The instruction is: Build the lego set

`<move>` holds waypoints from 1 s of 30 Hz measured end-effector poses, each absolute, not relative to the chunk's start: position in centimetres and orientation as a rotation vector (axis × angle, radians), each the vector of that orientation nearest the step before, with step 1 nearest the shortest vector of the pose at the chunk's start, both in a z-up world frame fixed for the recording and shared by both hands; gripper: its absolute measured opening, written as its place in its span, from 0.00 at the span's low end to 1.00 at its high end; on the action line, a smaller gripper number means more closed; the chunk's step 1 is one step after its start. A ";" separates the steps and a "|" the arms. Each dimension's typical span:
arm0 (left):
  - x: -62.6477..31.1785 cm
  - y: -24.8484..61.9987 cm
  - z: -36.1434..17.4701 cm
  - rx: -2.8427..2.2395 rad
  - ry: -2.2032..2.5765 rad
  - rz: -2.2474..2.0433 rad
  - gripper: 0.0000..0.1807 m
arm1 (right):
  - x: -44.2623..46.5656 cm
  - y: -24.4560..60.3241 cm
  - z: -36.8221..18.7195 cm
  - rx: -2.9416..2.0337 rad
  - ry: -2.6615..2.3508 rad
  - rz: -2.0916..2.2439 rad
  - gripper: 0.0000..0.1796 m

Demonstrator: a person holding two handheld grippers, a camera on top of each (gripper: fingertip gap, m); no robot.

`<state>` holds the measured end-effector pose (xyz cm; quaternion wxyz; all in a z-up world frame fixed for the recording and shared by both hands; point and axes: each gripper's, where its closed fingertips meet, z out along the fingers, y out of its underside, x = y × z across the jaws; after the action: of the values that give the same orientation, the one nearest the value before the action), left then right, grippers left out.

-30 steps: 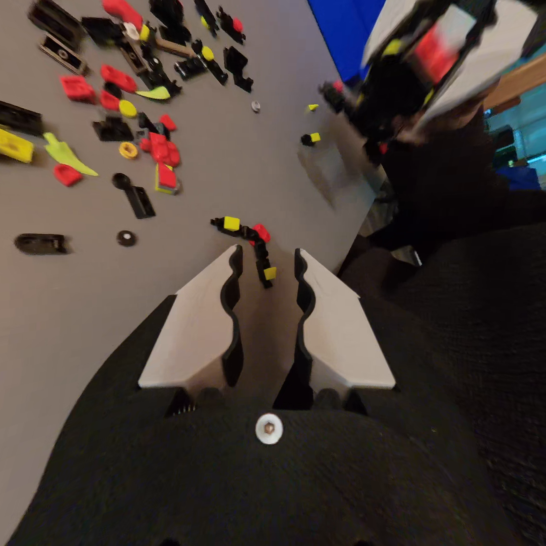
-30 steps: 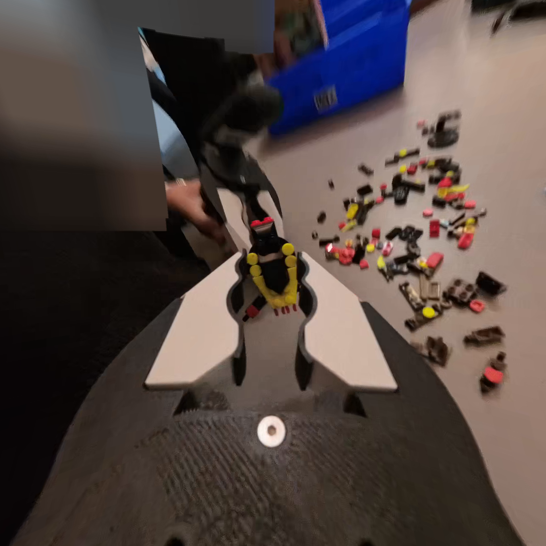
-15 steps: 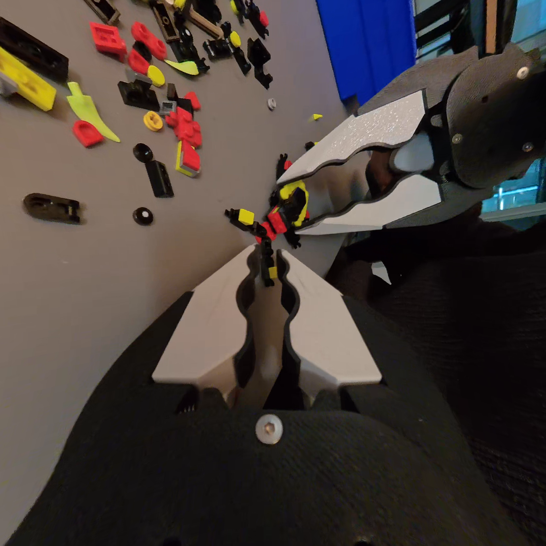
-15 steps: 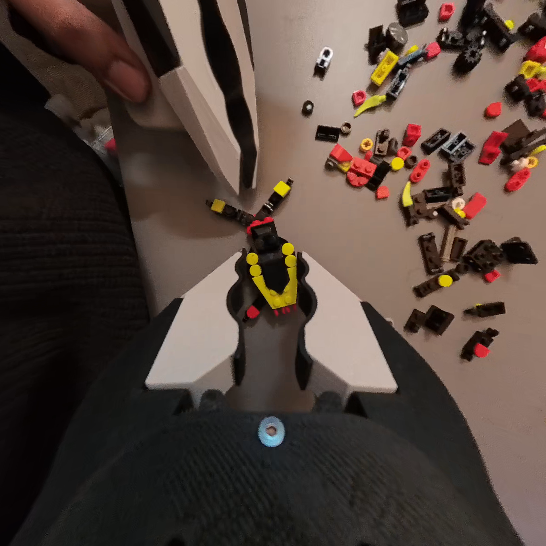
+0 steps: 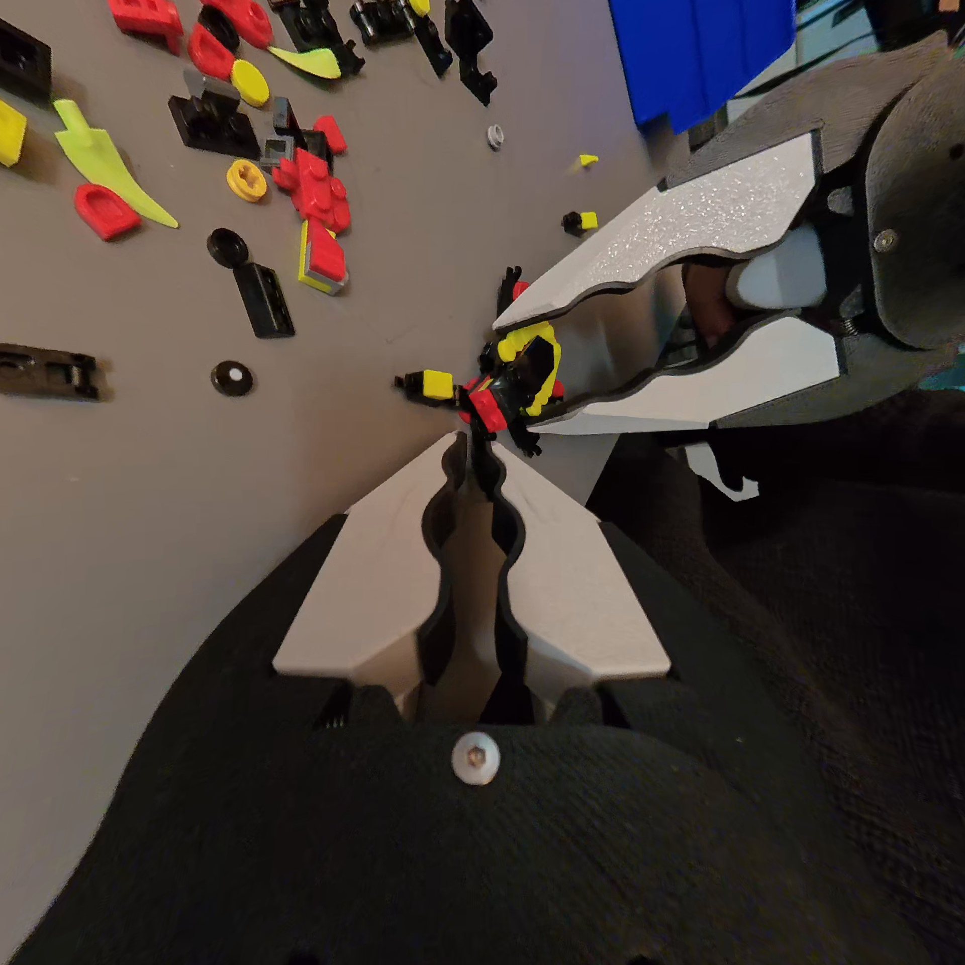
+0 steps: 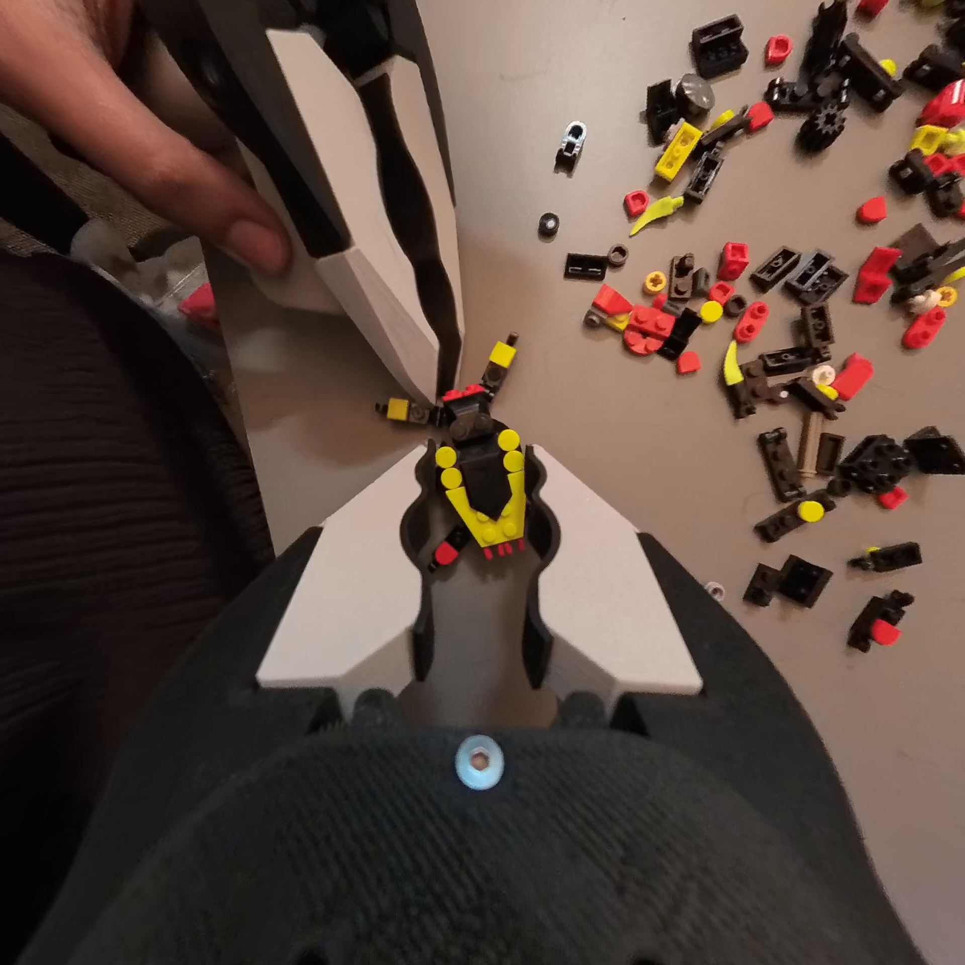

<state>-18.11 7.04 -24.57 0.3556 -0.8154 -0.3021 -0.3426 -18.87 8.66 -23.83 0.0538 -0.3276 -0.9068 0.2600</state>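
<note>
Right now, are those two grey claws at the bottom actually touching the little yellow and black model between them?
Touching. In the right wrist view the right gripper has both fingers pressed against the sides of the yellow and black model, with no gap on either side.

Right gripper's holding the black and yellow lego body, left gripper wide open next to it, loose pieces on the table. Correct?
Not quite. The left gripper is not wide open: its fingers are nearly closed on a black limb piece, as the left wrist view shows. The right gripper does hold the lego body, loose pieces on the table.

Clearance about right gripper (image 6: pixel 478 459): left gripper (image 6: pixel 444 386) crowds its front-left tip, touching the black-and-yellow lego model (image 6: pixel 483 485) it clamps. Loose bricks (image 6: pixel 783 324) litter the grey table (image 6: pixel 522 130) front-right. Bare table (image 5: pixel 130 522) lies left of the left gripper (image 5: pixel 475 449).
</note>
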 end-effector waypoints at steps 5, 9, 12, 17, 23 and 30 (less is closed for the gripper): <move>-18.1 7.0 -24.6 -2.107 -0.771 -0.902 0.03 | -18.7 8.4 -23.8 -0.956 -2.741 0.817 0.22; -18.0 6.8 -24.0 -2.087 -0.751 -0.908 0.03 | -18.5 8.1 -22.7 -0.902 -2.709 0.930 0.26; -17.7 6.9 -24.1 -2.101 -0.729 -0.901 0.03 | -18.8 8.1 -21.8 -0.842 -2.662 0.995 0.24; -18.1 7.1 -24.6 -2.148 -0.718 -0.819 0.03 | -18.9 7.8 -21.6 -0.753 -2.632 0.996 0.12; -19.0 7.0 -24.1 -2.080 -0.754 -0.834 0.02 | -19.3 7.5 -22.0 -0.804 -2.657 1.066 0.05; -19.2 7.2 -24.8 -2.113 -0.766 -0.800 0.00 | -19.6 7.6 -22.6 -0.858 -2.700 1.119 0.06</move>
<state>-19.21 7.16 -24.79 0.3692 -0.8231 -0.2984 -0.3116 -19.65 7.61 -22.62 0.0477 -0.2813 -0.8853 0.3671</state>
